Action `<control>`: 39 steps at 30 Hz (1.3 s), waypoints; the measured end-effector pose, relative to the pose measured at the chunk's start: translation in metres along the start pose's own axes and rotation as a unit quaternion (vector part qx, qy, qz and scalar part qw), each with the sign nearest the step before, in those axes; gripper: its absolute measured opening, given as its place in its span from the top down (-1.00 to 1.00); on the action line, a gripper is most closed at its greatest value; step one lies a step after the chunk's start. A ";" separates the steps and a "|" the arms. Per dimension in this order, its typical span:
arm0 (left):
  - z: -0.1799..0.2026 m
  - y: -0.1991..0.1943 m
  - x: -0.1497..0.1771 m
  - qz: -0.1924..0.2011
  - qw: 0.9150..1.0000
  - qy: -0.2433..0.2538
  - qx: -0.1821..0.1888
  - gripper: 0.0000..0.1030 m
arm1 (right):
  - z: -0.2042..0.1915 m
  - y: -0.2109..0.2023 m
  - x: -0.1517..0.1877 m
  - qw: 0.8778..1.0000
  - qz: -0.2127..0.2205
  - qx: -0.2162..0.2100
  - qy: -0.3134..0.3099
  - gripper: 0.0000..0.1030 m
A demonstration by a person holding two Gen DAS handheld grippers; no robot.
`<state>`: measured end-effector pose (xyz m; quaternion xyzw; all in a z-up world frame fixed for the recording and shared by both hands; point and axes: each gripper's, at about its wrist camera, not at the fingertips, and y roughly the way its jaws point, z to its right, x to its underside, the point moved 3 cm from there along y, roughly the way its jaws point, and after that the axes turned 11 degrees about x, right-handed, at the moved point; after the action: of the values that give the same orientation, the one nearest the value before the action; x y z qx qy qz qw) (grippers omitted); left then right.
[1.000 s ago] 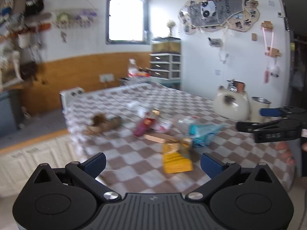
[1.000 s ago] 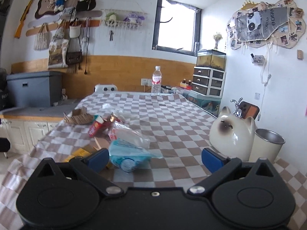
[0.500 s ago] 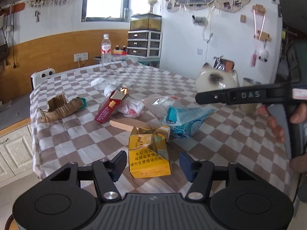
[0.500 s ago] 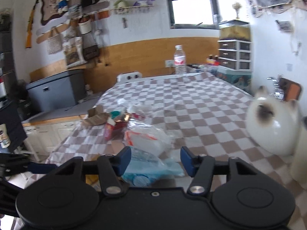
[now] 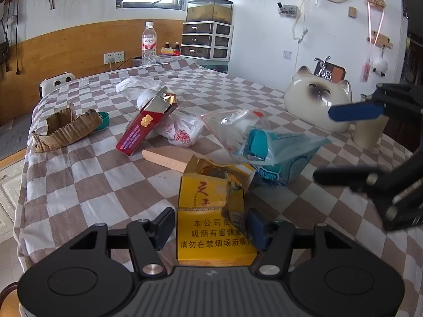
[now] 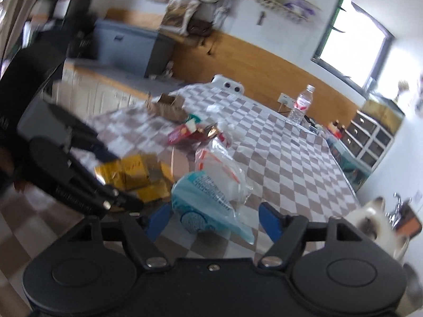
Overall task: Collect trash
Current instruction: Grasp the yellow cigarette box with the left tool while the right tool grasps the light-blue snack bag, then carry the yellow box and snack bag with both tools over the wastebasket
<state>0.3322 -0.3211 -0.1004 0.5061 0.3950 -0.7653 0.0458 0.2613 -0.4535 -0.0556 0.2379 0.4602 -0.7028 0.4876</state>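
Yellow cigarette carton [image 5: 214, 227], torn open, lies at the table's [image 5: 87, 182] near edge between the left gripper's [image 5: 211, 227] fingers; jaws have just been closing, whether the pads press it cannot be told. Right gripper [image 6: 212, 220] straddles the blue tissue pack [image 6: 201, 200] just beyond, jaws just widening, pads clear of it. Mid-table: clear bag [image 5: 232, 121], red carton [image 5: 144, 125], white bag [image 5: 179, 132]. Torn cardboard [image 5: 66, 129] toward the left edge. Cat figurine [image 5: 318, 103] by the right edge.

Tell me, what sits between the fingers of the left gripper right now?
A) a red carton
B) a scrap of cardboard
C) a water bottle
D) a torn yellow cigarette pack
D: the left gripper brackets the yellow cigarette pack on the checkered tablecloth.
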 end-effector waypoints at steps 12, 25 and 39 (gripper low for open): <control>-0.008 -0.016 0.009 0.017 0.999 -0.036 -0.001 0.05 | -0.038 0.041 -0.003 0.998 -0.014 0.028 -0.054 -0.49; -0.008 -0.041 0.023 0.030 0.998 -0.060 -0.013 0.11 | -0.031 0.040 0.016 0.994 -0.074 0.047 0.068 0.11; -0.004 -0.090 0.029 0.064 0.995 -0.078 -0.010 0.15 | -0.032 -0.017 0.009 0.964 -0.083 0.004 0.252 0.12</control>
<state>0.2787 -0.2478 -0.0746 0.4687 0.3643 -0.7941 0.1307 0.2385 -0.4280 -0.0709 0.3702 0.5834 -0.6600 0.2948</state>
